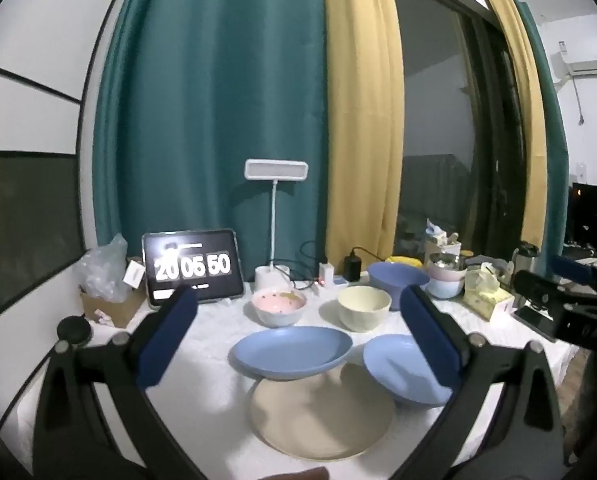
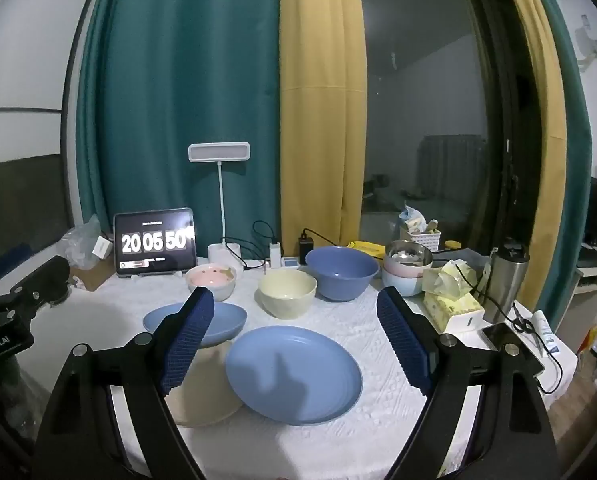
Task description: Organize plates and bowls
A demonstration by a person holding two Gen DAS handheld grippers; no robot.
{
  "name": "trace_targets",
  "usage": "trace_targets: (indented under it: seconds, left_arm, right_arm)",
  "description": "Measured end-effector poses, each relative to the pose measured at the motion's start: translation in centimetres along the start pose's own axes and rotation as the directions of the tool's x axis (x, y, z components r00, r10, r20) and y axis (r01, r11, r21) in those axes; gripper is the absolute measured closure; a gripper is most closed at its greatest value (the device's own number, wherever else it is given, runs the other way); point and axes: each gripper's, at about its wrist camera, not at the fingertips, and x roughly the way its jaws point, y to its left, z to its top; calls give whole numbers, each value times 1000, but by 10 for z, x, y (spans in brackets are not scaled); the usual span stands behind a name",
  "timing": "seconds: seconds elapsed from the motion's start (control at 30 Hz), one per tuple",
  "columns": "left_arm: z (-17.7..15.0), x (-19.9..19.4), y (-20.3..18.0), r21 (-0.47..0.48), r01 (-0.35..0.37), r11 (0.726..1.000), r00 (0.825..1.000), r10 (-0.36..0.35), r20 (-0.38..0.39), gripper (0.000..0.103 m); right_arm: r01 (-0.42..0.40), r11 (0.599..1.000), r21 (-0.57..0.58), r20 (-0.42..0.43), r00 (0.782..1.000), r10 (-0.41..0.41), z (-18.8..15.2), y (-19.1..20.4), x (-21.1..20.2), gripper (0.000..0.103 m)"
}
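On the white table, a blue plate (image 1: 292, 352) rests tilted on a cream plate (image 1: 322, 416); both show in the right wrist view, blue (image 2: 222, 320) over cream (image 2: 202, 392). A second blue plate (image 2: 294, 374) lies flat beside them, also in the left wrist view (image 1: 398, 368). Behind stand a pink bowl (image 1: 278, 306), a cream bowl (image 1: 364, 306) and a large blue bowl (image 1: 396, 280). My left gripper (image 1: 298, 332) is open above the plates. My right gripper (image 2: 294, 336) is open above the flat blue plate. Both are empty.
A tablet clock (image 1: 194, 266), desk lamp (image 1: 276, 216), chargers and a cardboard box (image 1: 110, 304) line the back. Stacked bowls (image 2: 406, 268), a tissue pack (image 2: 454, 304), a steel flask (image 2: 504, 280) and a phone (image 2: 510, 344) crowd the right edge.
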Motion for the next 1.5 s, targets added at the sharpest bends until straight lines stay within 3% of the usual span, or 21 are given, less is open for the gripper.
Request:
trace_targets:
  seconds: [0.23, 1.5]
  left_arm:
    - [1, -10, 5, -7, -20, 1000, 999, 20, 35, 1]
    - [3, -12, 5, -7, -19, 1000, 999, 19, 33, 1]
  right_arm:
    - [4, 1000, 6, -10, 1000, -4, 0, -2, 4, 16]
    - [3, 1000, 9, -14, 1000, -3, 0, 1, 1, 16]
